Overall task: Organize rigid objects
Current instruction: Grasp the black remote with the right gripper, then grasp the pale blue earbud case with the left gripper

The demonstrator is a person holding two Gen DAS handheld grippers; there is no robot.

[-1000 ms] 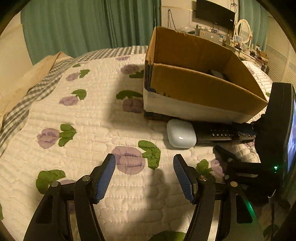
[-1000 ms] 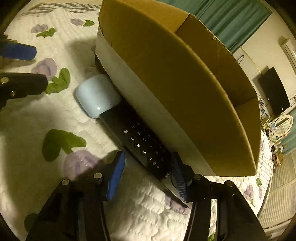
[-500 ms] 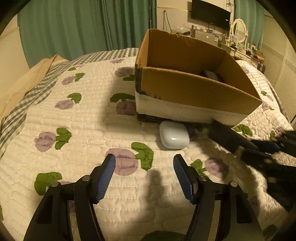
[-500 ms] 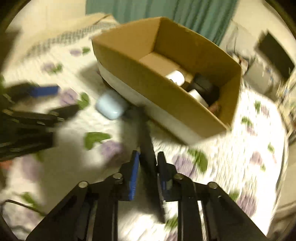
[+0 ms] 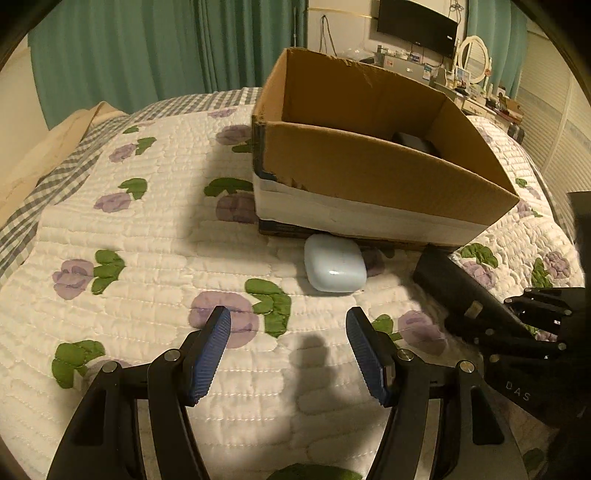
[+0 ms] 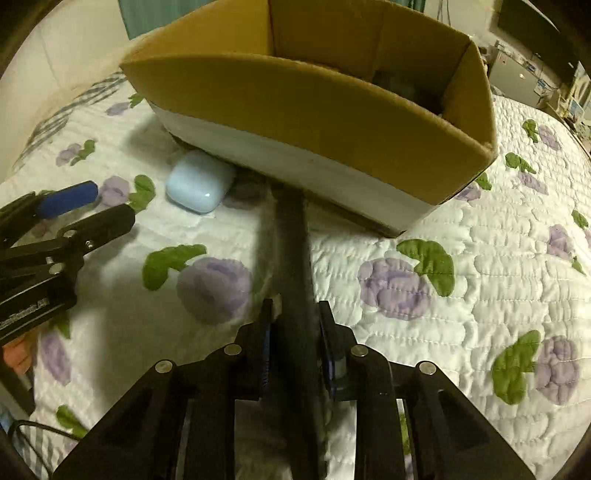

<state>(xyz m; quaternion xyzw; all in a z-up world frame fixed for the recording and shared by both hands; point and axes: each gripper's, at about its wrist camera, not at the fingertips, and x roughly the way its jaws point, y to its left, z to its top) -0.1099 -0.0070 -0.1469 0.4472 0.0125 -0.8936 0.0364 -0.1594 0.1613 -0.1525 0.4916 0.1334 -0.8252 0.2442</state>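
Note:
A black remote control point(image 6: 293, 251) is clamped edge-on in my right gripper point(image 6: 295, 332), its far end near the front wall of an open cardboard box point(image 6: 314, 107). In the left wrist view the remote point(image 5: 458, 291) and right gripper show at the right. A pale blue earbud case point(image 5: 334, 267) lies on the quilt against the box's point(image 5: 369, 173) front base; it also shows in the right wrist view point(image 6: 197, 182). My left gripper point(image 5: 288, 332) is open and empty, hovering short of the case. A dark object point(image 5: 415, 142) lies inside the box.
The box stands on a white quilted bedspread point(image 5: 147, 236) with purple flowers and green leaves. Green curtains point(image 5: 166, 51) hang behind the bed. A TV point(image 5: 417, 22) and a cluttered dresser stand at the back right.
My right gripper closed on the remote, lifted it from beside the box and swung it edge-on toward the box front. The left gripper stayed open and shifted little.

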